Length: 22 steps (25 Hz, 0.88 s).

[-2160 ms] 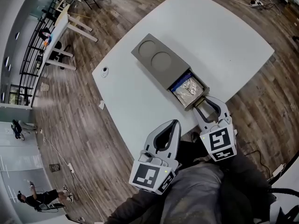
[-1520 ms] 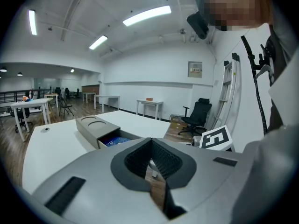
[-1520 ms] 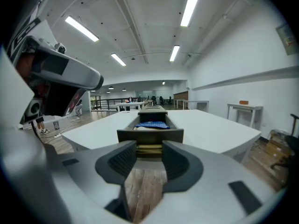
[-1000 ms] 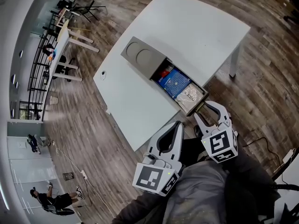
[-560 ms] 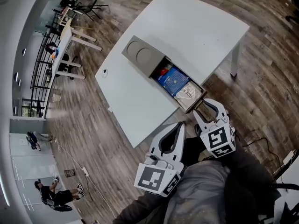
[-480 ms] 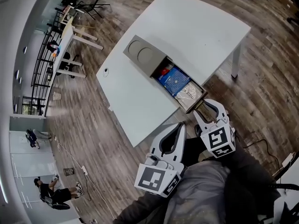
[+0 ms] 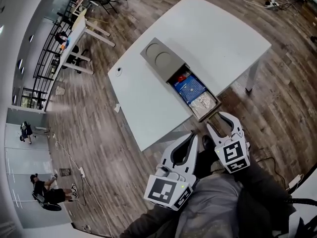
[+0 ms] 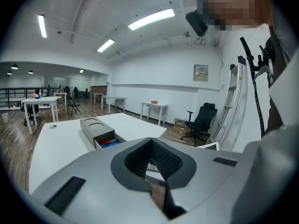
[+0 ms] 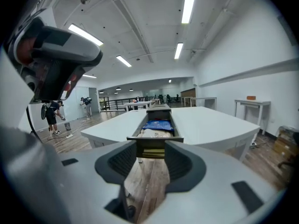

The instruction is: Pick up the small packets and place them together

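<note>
Pinching one drawer handle point(image 9: 150, 152), right gripper point(image 7: 220, 122) faces three packets point(image 7: 192, 89); left gripper point(image 8: 150, 141) jaws meet.

In the head view, the crumpled red packet point(image 7: 182, 77) at the drawer's 11 o'clock end lies half under the flat grey box point(image 7: 161, 58). Print on the glossy blue packet point(image 7: 192, 88) is too small to read. A small round thing point(image 7: 119, 69) at the white surface's point(image 7: 223, 33) 9 o'clock corner cannot be identified. The brass drawer handle's point(image 9: 150, 153) ends sit behind the right gripper's point(image 9: 152, 146) fingers point(image 9: 181, 164).
</note>
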Tool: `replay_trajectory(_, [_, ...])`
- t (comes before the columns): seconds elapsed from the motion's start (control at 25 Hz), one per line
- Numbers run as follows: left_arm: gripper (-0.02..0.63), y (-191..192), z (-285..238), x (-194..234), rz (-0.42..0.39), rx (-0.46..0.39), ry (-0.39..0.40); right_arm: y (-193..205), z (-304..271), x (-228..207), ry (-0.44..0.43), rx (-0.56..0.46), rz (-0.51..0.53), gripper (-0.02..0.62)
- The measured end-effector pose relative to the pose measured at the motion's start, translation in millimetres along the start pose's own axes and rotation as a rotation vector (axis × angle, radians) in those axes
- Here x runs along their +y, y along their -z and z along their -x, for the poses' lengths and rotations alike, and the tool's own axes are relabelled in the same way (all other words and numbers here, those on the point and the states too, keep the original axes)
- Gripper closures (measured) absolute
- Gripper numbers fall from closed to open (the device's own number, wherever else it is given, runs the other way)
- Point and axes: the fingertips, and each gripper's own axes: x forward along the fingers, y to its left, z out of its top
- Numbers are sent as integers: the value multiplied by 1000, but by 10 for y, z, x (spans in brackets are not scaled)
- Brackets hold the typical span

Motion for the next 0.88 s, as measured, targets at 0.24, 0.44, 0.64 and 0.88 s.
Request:
replay_trajectory(0.24, [603,-397,22,-96,35,-70,12,-380,272,54,-54,13,75,419])
replay_trajectory(0.44, [603,-764,70,-27,40,-187,-15,-870,390,81,-74,-36,225,419])
replay_trajectory(0.64, [603,-660,89,-2,77,-207,-43,-822,402,191,-122,-23,311,419])
replay_trajectory(0.88, [603,-606,87,213,115,-178,-89,-816,217,222,-146,8,323,419])
